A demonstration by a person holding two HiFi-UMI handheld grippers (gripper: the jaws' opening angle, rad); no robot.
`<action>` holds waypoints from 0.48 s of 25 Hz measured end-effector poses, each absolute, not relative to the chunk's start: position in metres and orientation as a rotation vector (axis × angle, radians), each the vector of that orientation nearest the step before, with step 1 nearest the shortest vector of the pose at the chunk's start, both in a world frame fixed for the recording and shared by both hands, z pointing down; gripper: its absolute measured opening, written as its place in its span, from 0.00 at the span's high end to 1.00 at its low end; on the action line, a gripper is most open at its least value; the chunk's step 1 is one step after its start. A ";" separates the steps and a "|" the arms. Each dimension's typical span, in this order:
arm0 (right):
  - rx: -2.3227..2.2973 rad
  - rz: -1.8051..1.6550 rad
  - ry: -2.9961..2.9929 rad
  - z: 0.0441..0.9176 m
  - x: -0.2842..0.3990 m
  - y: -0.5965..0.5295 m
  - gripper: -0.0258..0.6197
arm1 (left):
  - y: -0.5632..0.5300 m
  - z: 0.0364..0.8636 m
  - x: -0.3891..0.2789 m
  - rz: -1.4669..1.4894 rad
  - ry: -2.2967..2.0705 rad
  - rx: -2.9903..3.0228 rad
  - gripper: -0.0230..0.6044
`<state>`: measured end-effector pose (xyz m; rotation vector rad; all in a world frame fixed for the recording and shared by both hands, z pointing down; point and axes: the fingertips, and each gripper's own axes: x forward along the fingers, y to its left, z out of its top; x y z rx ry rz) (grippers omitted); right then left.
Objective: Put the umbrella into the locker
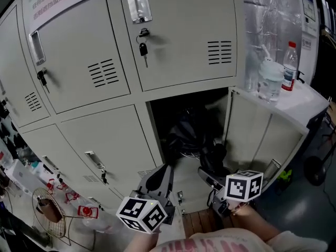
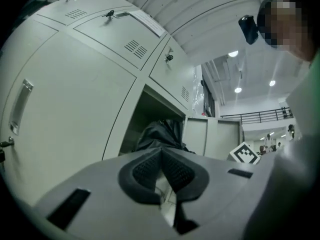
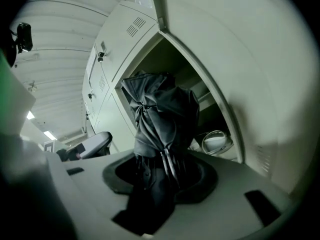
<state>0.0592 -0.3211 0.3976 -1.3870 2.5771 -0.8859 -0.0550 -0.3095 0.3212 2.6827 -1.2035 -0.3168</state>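
The right gripper (image 3: pixel 161 176) pinches a black umbrella (image 3: pixel 160 111), folded and strapped, its crumpled canopy reaching into the open locker (image 3: pixel 182 64). The left gripper (image 2: pixel 162 170) is pressed together, empty. The handle is hidden below the jaws, and the locker's shadow swallows the canopy's far end.

A white notice (image 1: pixel 55 1) with red Chinese characters is stuck on the door up and to the left of the open locker compartment (image 1: pixel 189 125). Its print is too small and skewed to read. Up and to the right of that compartment, a plastic bottle (image 1: pixel 289 64) carries a blue-and-white label, also illegible. Down and to the left, small red-and-white tags (image 1: pixel 86 211) cannot be read. Just below the compartment, the left marker cube (image 1: pixel 143 214) and right marker cube (image 1: pixel 243 185) bear black-and-white square patterns, with no letters or numbers.
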 end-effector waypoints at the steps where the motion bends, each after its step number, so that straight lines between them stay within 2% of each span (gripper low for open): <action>1: -1.395 -0.886 2.574 0.398 0.058 -0.327 0.70 | -0.313 0.322 -0.056 -0.325 -1.182 2.686 0.96; 12: -1.519 -0.834 2.591 0.386 0.056 -0.389 0.70 | -0.327 0.335 -0.044 -0.279 -0.961 2.701 0.96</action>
